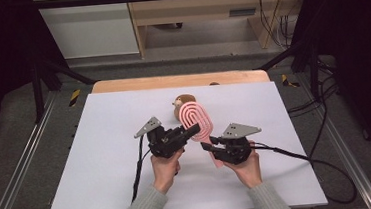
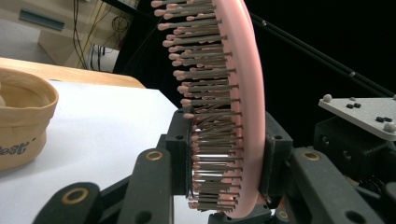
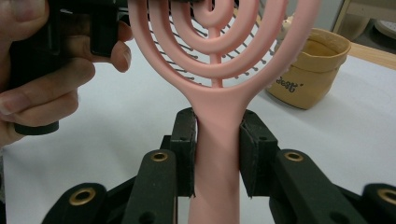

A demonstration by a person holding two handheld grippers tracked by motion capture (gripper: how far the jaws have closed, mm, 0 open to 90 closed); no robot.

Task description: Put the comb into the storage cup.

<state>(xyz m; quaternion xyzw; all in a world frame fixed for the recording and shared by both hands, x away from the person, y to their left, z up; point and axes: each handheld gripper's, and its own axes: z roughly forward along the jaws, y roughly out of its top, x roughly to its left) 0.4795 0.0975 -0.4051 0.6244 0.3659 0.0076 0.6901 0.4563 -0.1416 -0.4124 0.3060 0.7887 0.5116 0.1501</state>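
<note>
The pink hairbrush (image 3: 218,93) clamped in the right gripper (image 3: 217,154) looked like smooth, matt plastic — its bristles (image 2: 210,93) thin and dark with pale rounded tips. Both grippers' jaws were matt black plastic with brass-coloured rivets. Beyond the brush sat a tan pouch (image 3: 308,70) of soft, paper-like material, on a smooth matt white tabletop (image 1: 102,156).

Cut off, covered and too small to read

In the left gripper view the pink hairbrush (image 2: 243,93) runs off the top edge, its handle is out of frame, and the tan cloth bag (image 2: 23,121) is cropped at the left, its printed word only partly legible. In the right gripper view the brush head and handle end are cropped. In the high view the brush head (image 1: 198,119) covers most of the bag (image 1: 181,104), too small to make out.
</note>
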